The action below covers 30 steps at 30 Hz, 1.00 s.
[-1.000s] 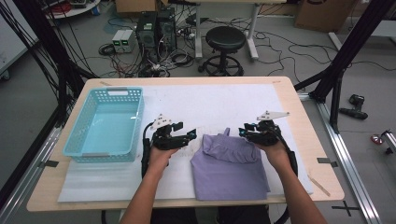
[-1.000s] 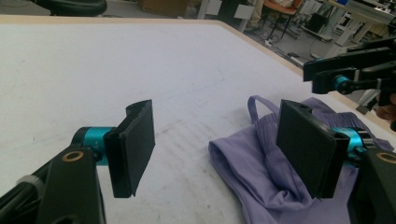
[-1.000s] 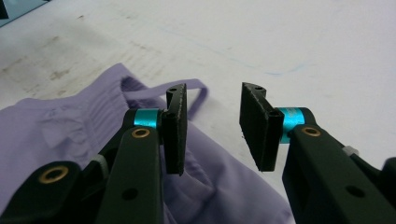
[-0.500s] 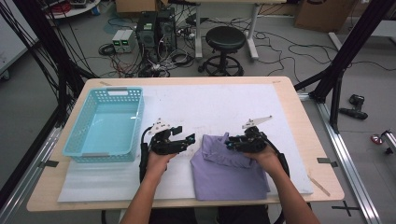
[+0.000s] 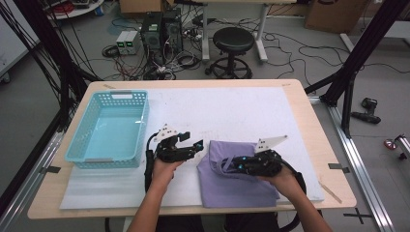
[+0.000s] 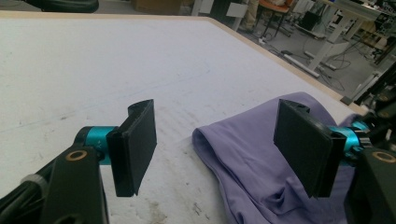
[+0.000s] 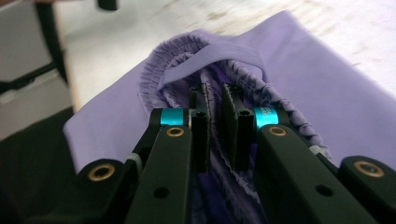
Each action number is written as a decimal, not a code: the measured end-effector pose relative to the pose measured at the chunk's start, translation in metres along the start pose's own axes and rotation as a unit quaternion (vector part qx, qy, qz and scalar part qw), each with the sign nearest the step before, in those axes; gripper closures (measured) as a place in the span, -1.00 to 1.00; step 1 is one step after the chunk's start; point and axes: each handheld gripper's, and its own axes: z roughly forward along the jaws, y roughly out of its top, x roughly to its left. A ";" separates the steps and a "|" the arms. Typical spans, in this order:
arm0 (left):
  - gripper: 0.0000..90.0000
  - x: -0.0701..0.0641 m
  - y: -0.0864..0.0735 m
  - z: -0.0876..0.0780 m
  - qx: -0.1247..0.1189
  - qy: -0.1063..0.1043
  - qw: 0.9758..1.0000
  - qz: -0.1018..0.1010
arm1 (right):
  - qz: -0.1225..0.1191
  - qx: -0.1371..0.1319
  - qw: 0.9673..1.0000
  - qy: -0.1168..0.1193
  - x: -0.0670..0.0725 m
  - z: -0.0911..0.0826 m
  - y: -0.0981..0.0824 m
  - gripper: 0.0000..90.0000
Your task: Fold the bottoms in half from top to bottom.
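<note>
Right tool [image 7: 214, 126] jaws, just closing, pinch the gathered waistband of the purple garment [image 5: 241, 186]. Left tool [image 6: 219, 144] stands apart, empty, at the garment's left edge.

Wooden table [image 5: 309, 104] covered by a white mat [image 5: 227, 113]. On the mat: turquoise basket [image 5: 110, 126] at left, folded purple garment [image 5: 232, 181] near the front edge, right of centre.
</note>
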 end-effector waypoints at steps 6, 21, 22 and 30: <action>-0.34 -0.002 0.001 -0.001 0.000 0.001 1.000 0.001 | -0.018 -0.029 0.999 0.024 0.020 -0.017 -0.010 0.76; -0.26 -0.009 -0.006 0.007 0.011 -0.001 1.000 0.001 | -0.020 0.027 0.995 -0.098 0.015 0.001 -0.026 0.43; -0.26 -0.009 -0.005 0.006 0.011 0.000 1.000 0.000 | -0.032 0.037 0.994 -0.099 0.016 0.005 -0.028 0.45; -0.24 -0.010 -0.005 0.005 0.014 -0.001 1.000 0.003 | -0.064 0.056 0.995 -0.054 0.025 -0.002 -0.042 0.55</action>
